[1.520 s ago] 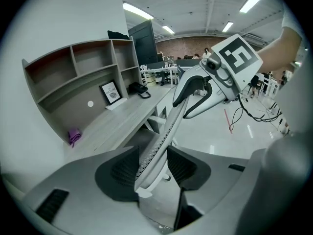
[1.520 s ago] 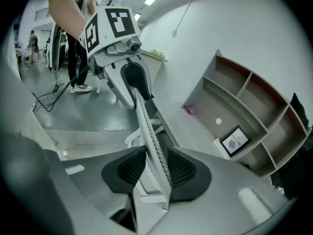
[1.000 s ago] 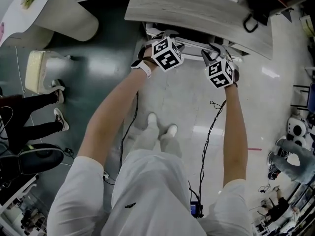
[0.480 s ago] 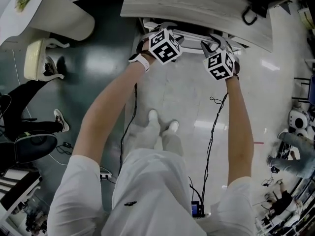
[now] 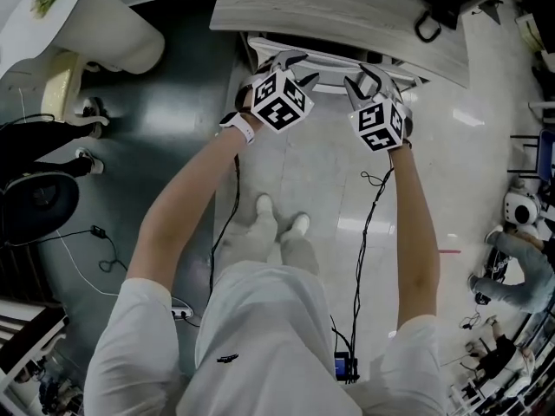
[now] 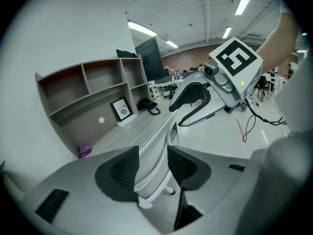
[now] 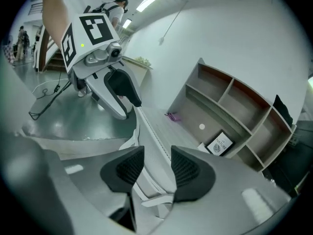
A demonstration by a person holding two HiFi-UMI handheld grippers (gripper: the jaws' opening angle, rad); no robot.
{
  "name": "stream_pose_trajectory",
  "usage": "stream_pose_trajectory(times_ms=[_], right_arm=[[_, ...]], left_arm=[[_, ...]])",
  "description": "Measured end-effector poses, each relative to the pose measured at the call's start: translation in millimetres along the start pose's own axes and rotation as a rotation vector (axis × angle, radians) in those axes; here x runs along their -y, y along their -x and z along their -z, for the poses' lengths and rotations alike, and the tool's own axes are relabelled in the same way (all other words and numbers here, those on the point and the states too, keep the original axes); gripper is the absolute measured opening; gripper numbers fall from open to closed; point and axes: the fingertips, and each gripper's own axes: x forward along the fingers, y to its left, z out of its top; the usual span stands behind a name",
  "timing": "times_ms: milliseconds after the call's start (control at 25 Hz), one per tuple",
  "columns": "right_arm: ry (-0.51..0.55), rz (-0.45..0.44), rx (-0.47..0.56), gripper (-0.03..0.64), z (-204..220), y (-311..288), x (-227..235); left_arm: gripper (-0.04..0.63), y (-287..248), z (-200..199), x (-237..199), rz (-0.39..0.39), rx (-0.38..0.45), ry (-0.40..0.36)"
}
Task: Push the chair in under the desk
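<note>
Both tongs are open: left gripper (image 6: 152, 168) and right gripper (image 7: 157, 168) loosely straddle the chair backrest (image 5: 338, 59). Right jaws have just been opening, cos I reckon it's already tucked under the far desk (image 5: 347, 11).

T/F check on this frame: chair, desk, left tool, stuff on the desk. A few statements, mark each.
1. The backrest of the chair lines up between the jaws of the left tool. True.
2. The chair's seat sticks far out from the desk. False: in the head view only the backrest's top shows at the desk's edge.
3. A framed picture stands on the desk. True.
4. A purple thing lies on the floor. False: it lies on the desk, by the end of the shelf unit.
</note>
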Motion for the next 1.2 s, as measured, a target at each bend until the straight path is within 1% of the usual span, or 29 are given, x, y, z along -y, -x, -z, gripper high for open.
stream_pose_trajectory(times_ms=[80,200,240,400,520,600,680,800,1000,1200], right_arm=[[-0.021,0.005,0.016,0.17,-3.3,14.3,-5.9],[-0.054,0.028,0.033,0.169,-6.4,37.1,-12.7],[-0.067,0.034,0.035,0.16,-7.0,44.9,-15.3],[-0.096,0.049,0.033,0.118,-12.2,77.0,-27.7],[-0.12,0.069,0.066,0.089,-23.8,104.6,-35.3],[-0.138,0.085,0.087,0.083,-31.8,123.0,-39.3],[-0.158,0.099,0.104,0.071,-39.3,140.3,-43.1],[-0.196,0.117,0.135,0.069,-49.7,167.3,-49.1],[-0.252,0.153,0.202,0.067,-69.4,213.4,-57.7],[-0.31,0.194,0.251,0.067,-77.0,254.0,-63.3]], left_arm=[[0.183,12.7,-1.8,9.1,0.0,0.01,0.019],[0.181,34.6,-5.6,26.5,0.022,0.022,0.056],[0.179,42.8,-7.0,31.9,0.021,0.03,0.067],[0.155,76.8,-11.3,50.4,-0.004,0.069,0.114],[0.128,103.4,-15.3,63.4,-0.022,0.098,0.162],[0.104,122.5,-20.5,70.7,-0.038,0.123,0.189],[0.101,141.3,-24.8,77.9,-0.053,0.143,0.213],[0.101,170.3,-29.2,89.8,-0.076,0.159,0.264],[0.092,215.8,-40.4,106.0,-0.092,0.246,0.348],[0.078,258.3,-55.9,117.0,-0.126,0.323,0.357]])
